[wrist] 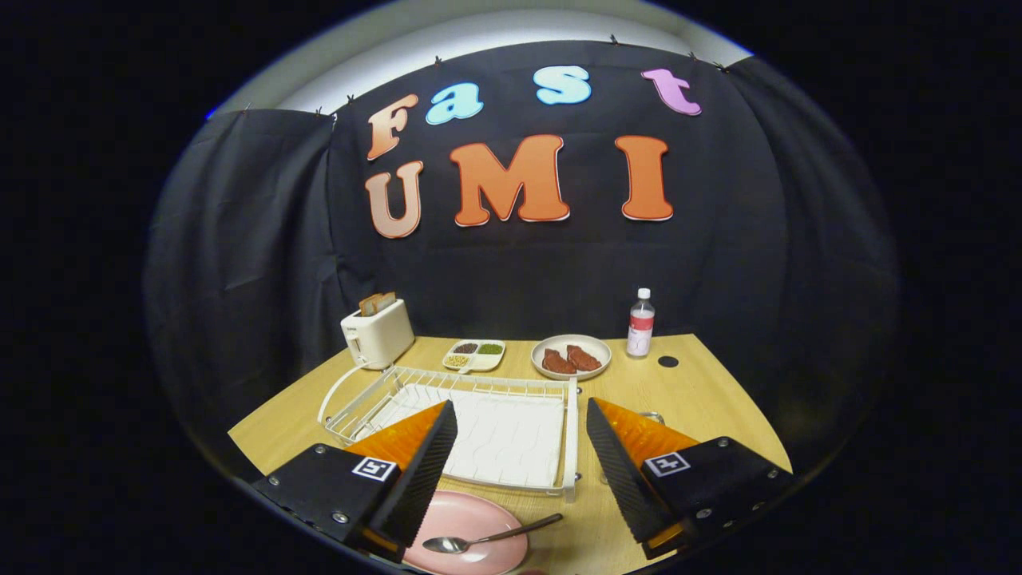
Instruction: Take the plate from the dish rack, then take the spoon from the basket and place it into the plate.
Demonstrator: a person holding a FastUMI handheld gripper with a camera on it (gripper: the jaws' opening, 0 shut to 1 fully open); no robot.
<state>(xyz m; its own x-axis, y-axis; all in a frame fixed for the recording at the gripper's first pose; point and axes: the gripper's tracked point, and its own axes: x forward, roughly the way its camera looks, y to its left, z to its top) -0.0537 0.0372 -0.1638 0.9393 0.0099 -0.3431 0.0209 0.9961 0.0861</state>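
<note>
One spoon (pixel 489 537) in plate (pixel 467 517), tongs (pixel 520 447) apart.

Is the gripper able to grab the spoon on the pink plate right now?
Probably yes. The gripper is open and holds nothing, and the spoon lies bare on the pink plate low between the fingers, with nothing over it. It sits very close in, so backing up a bit may help.
</note>
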